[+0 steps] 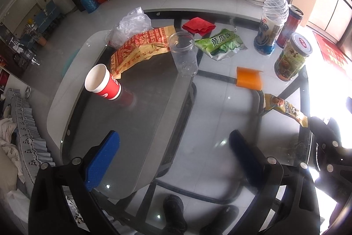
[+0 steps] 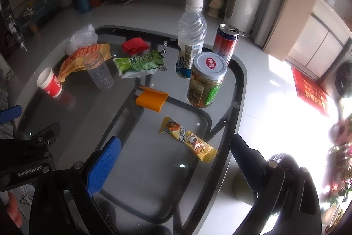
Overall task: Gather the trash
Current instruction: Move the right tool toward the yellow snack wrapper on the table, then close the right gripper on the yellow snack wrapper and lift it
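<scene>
Both grippers hovered above the glass table point(image 2: 238, 80) with jaws spread wide and nothing between them: the left gripper point(image 1: 173, 158) and the right gripper point(image 2: 176, 153). Trash lay across the glass, from left to right: a red paper cup point(image 1: 103, 83), a crumpled clear bag point(image 1: 129, 25), a red-and-yellow wrapper point(image 1: 140, 45), a clear plastic jar point(image 1: 183, 54), a red napkin point(image 1: 199, 25), a green snack packet point(image 1: 221, 44), an orange piece point(image 1: 248, 78), a water bottle point(image 1: 271, 19), a lidded jar point(image 1: 292, 56), a drink can point(image 1: 290, 23). Nearest the right gripper lay a yellow snack wrapper point(image 2: 189, 140).
</scene>
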`<state>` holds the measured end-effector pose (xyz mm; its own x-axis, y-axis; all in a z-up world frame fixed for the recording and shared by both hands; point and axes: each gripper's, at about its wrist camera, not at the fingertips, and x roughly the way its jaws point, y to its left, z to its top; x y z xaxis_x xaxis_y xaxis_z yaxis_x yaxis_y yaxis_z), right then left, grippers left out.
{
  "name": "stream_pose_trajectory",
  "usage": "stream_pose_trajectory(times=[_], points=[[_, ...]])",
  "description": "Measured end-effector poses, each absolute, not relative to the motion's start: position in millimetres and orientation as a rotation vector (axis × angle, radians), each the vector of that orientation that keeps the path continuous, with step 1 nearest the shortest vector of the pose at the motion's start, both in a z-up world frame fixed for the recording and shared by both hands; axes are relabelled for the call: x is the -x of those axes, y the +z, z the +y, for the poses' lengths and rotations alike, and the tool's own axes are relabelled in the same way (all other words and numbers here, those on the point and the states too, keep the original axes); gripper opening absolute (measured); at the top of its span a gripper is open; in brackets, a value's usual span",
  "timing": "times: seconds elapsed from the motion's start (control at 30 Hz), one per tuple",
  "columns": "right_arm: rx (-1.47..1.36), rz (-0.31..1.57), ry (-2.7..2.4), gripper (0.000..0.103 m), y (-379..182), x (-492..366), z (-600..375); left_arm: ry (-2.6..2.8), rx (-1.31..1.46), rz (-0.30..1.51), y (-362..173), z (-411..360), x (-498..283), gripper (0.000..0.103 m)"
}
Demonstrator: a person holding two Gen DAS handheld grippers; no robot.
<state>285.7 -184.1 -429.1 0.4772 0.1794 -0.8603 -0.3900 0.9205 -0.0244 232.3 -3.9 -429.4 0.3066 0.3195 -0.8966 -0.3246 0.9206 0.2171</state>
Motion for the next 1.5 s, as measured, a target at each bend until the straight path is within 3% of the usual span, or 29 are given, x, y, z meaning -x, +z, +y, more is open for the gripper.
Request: stream_pose_trajectory(times=[0.73,0.83,1.13,1.37,1.5], points=[[0.254,1.037,0.419,0.096,-477.8,-321.4,-191.8,0.441,0.008,1.203,-444.3,-5.5,-246.7,0.097],[0.266,1.049,0.434,0.09,-482.5,-323.5,-189.6,0.442,0.008,1.208,-446.9,-7.0,-247.0,0.097],[0.3,1.08,0.472,0.09,-503.7,-332.2,-185.6,0.448,0.018,1.212,-447.0,-9.2,-244.5,0.097],[0.35,1.127,0.467,0.077,-533.4,-340.6,-186.5,0.454,0.028,1.227,-455.6,-7.3,-243.2,0.097],[0.371,1.135,0.472,0.076,-541.2,-341.0,-184.4,0.457,0.027,1.23,-457.1,-5.9,-241.7,0.097]])
